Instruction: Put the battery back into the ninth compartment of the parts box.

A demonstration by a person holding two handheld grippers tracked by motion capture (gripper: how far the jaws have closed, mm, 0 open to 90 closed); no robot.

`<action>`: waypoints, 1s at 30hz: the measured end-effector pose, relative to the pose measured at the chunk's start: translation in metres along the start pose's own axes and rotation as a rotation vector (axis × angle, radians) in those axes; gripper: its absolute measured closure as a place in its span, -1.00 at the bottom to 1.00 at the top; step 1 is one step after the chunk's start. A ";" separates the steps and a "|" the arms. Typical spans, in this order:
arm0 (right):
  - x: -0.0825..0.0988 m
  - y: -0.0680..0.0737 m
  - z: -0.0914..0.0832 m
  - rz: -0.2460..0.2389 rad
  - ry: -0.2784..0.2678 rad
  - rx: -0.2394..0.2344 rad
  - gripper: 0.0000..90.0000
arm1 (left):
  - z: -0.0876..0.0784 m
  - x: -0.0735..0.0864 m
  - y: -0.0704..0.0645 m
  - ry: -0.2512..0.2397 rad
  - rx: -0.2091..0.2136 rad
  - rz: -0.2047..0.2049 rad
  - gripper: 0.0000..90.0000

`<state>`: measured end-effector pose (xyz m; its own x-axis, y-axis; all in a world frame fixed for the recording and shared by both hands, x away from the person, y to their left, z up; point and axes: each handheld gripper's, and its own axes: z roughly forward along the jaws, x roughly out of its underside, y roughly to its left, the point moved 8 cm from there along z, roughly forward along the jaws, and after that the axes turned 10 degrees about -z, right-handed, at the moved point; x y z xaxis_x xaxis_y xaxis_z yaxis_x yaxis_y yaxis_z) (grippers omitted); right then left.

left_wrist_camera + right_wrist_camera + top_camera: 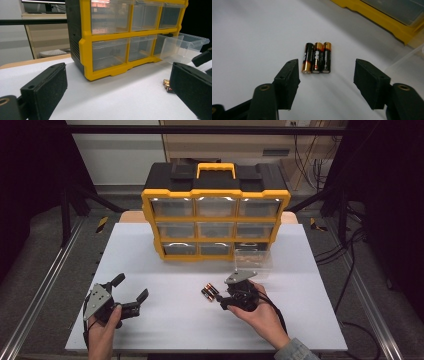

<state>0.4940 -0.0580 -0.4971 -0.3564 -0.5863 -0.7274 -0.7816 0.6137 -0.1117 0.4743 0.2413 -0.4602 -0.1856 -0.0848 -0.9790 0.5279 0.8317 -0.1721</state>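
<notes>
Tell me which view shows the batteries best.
The right gripper view: three batteries lie side by side, sharp, between its open jaws. The high view shows them small beside the right gripper; the left gripper view shows just their ends behind a jaw.

In the left gripper view, the three black-and-copper cylindrical batteries (167, 85) are largely hidden behind a black jaw. In the right gripper view, the yellow-framed plastic drawer cabinet (384, 18) is cut off by the top-right edge, and the battery label text is too blurred to read.
</notes>
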 end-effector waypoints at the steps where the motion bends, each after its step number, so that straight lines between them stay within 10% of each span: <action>1: -0.001 -0.001 0.001 0.007 0.001 0.005 -0.08 | 0.000 0.000 0.000 0.000 0.000 0.001 -0.97; 30: -0.025 -0.003 0.025 -0.040 -0.018 0.044 0.41 | 0.004 0.002 -0.002 0.016 0.013 0.016 -0.96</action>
<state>0.5185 -0.0323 -0.4959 -0.3157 -0.6019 -0.7335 -0.7716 0.6128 -0.1707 0.4759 0.2373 -0.4626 -0.1902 -0.0629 -0.9797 0.5412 0.8259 -0.1580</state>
